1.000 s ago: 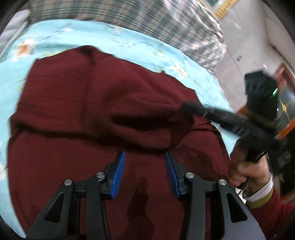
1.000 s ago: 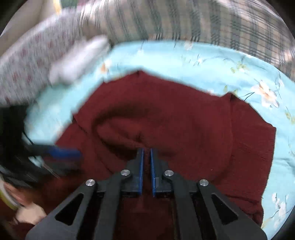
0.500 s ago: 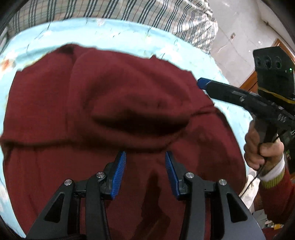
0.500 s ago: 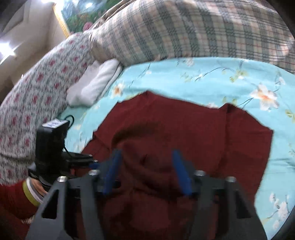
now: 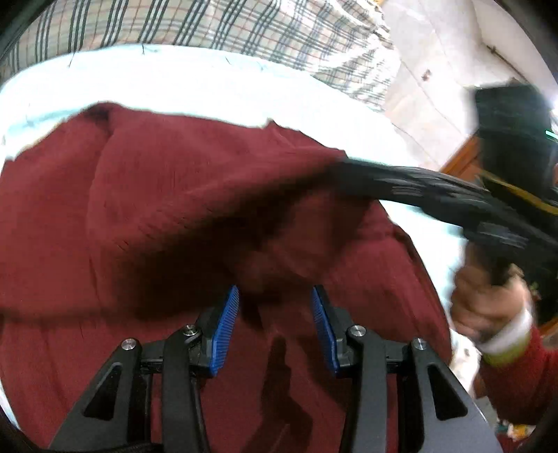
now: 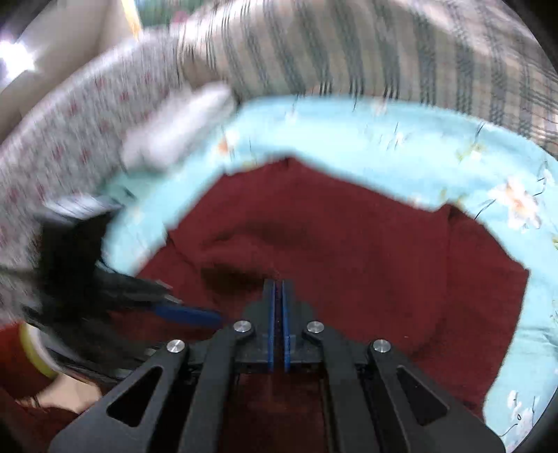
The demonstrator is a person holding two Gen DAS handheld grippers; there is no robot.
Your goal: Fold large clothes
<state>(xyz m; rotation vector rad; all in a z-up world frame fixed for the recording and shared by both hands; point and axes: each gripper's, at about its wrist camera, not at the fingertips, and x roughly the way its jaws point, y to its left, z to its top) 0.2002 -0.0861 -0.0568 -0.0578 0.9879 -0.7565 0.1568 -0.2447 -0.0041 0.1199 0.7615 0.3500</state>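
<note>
A dark red knit garment lies on a light blue flowered bedsheet; it also fills the right wrist view. My left gripper is open just above the cloth, with nothing between its blue pads. My right gripper has its pads together on a raised fold of the garment. In the left wrist view the right gripper reaches in from the right and lifts a flap of the cloth. The left gripper shows blurred at the left of the right wrist view.
A plaid blanket lies at the back of the bed. A patterned pillow and a white folded cloth are at the left. The floor and wooden furniture lie to the right of the bed.
My right gripper was shut, opened half a second ago, and is now shut on a fold of the garment, lifting it. My left gripper stays open above the cloth.
</note>
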